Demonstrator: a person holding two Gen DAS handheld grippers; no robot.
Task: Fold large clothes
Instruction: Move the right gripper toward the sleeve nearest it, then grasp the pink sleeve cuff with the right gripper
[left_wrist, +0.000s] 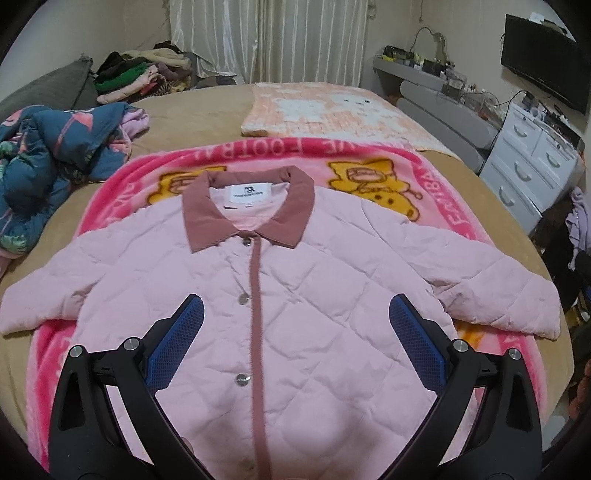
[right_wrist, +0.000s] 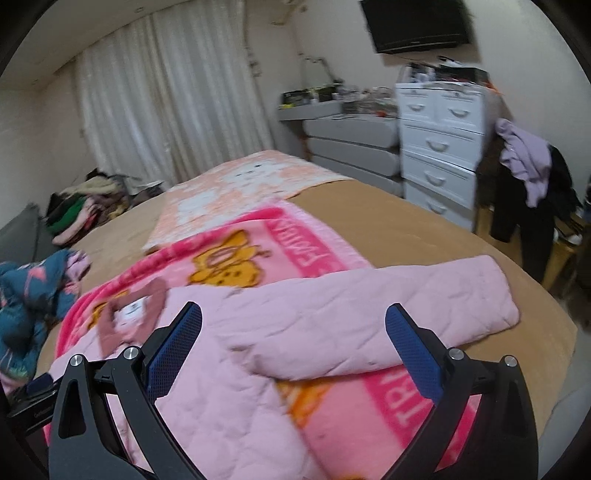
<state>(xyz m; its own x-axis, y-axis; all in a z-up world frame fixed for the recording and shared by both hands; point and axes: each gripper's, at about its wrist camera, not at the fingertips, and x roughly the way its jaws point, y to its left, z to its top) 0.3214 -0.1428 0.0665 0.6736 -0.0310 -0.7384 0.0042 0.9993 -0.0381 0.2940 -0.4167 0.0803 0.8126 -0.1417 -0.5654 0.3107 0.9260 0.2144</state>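
Observation:
A pale pink quilted jacket with a dusty-rose collar lies flat, face up and buttoned, on a bright pink cartoon blanket on the bed. Both sleeves are spread outward. My left gripper hovers over the jacket's chest, open, its blue pads empty. In the right wrist view the jacket's right sleeve stretches across the blanket. My right gripper hangs open above that sleeve near the shoulder, holding nothing.
A tan bedsheet covers the bed. A crumpled blue patterned garment lies at the left. A peach cat-print blanket lies beyond. Piled clothes sit at the back left. White drawers and hanging clothes stand right of the bed.

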